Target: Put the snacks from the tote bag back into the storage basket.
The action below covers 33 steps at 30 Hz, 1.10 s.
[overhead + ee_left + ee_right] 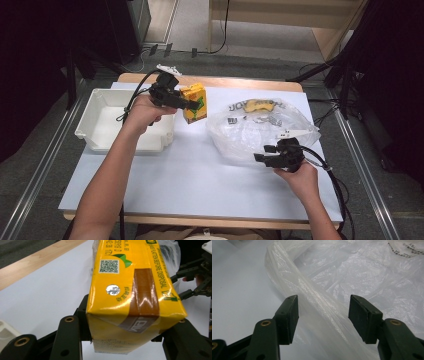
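A yellow drink carton (198, 96) is held above the white table sheet (190, 175), to the right of the white bin. My left gripper (192, 105) is shut on it. In the left gripper view the carton (130, 290) lies across the jaws of the left gripper (125, 333), its foil straw hole and brown tape facing up. A crumpled clear plastic bag (260, 130) lies at the right. At its near edge my right gripper (260, 159) stands open. In the right gripper view the bag's rolled rim (317, 297) runs between the pads of the right gripper (323, 315), and the pads do not press it.
A white bin (86, 129) stands at the left of the table beside my left forearm. Something pale yellow (259, 105) shows at the bag's far side. The right gripper (197, 277) appears far off in the left gripper view. Wooden table edges frame the sheet.
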Available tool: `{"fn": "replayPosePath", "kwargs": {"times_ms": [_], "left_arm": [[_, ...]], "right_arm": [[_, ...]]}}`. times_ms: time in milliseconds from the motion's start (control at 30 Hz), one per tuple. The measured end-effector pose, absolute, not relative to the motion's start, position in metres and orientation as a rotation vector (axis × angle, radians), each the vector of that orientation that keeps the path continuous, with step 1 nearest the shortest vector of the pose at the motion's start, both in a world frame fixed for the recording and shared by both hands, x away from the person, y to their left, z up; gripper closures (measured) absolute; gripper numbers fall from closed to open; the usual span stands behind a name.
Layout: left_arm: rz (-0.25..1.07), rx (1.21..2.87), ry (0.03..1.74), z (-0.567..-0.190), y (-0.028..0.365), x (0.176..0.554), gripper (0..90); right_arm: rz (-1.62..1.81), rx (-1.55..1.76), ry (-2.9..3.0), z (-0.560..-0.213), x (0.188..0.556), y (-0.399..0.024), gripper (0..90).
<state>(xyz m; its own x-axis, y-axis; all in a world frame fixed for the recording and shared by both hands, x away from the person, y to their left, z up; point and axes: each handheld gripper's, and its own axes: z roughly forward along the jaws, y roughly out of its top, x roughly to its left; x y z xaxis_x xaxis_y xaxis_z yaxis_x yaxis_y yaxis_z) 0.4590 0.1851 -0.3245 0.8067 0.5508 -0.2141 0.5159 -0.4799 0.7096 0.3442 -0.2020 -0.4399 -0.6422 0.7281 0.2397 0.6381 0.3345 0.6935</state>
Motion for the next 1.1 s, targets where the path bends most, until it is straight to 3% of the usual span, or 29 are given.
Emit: {"fn": "replayPosePath", "kwargs": {"times_ms": [1100], "left_arm": [[0.159,2.107,0.933,-0.312,0.245,0.469,51.7]], "right_arm": [[1.193,1.264,2.469,-0.44,0.344,-0.202,42.4]]}}
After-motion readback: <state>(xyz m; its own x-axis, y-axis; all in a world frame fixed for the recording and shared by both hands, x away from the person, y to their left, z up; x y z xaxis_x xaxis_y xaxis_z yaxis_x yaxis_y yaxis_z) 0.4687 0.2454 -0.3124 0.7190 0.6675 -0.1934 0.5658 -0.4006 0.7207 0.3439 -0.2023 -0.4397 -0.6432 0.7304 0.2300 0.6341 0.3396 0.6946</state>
